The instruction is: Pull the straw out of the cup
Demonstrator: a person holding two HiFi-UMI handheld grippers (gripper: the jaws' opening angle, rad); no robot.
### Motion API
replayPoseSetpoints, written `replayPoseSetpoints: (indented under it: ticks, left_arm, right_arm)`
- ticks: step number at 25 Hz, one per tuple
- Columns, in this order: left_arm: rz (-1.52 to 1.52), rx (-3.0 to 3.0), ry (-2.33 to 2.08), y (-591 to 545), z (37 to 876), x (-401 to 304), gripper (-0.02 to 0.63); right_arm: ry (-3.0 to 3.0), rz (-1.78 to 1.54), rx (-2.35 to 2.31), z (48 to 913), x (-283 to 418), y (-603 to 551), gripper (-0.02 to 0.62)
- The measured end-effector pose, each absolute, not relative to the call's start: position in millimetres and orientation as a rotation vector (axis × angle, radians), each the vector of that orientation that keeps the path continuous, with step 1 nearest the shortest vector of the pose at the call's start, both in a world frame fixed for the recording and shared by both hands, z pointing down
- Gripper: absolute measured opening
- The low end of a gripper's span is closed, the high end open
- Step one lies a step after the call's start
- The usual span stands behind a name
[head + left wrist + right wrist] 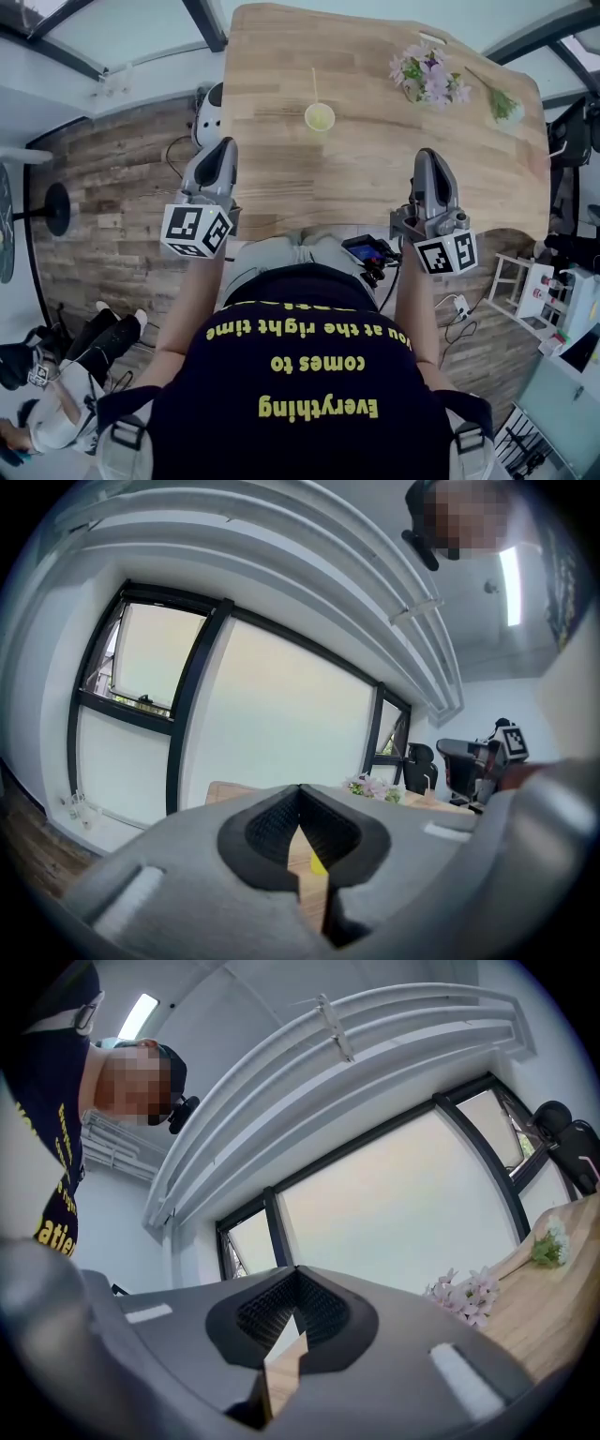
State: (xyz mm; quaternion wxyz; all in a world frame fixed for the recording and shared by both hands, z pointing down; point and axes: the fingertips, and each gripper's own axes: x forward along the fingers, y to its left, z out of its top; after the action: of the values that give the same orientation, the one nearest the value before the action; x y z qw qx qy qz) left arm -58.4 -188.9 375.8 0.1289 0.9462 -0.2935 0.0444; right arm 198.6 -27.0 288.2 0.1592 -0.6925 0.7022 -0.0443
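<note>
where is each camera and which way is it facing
Head view: on the person's head, looking steeply down at table, cup and straw; torso, left tool, right tool show.
Left gripper view: on the left tool, facing across the table to windows; shut jaws show.
Right gripper view: on the right tool, tilted up at windows; shut jaws, shirt show.
Shared: flowers, in all three.

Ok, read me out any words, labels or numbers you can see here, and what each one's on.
"Everything comes to You at the right time": yellow print on the person's dark shirt, upside down in the head view.
"atie": cut-off yellow letters on the same shirt, in the right gripper view.
Marker cubes: square patterns only, no words.
</note>
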Motion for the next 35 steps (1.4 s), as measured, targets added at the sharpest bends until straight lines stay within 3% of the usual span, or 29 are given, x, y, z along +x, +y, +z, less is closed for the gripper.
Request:
replayPoseSetpoints:
  ticks: [35]
  left_arm:
    - [0.168,2.626,-1.095,-209,379,-57,0.002]
  right_arm:
    - [2.272,-0.251,-1.723,297,215,-129,0.007]
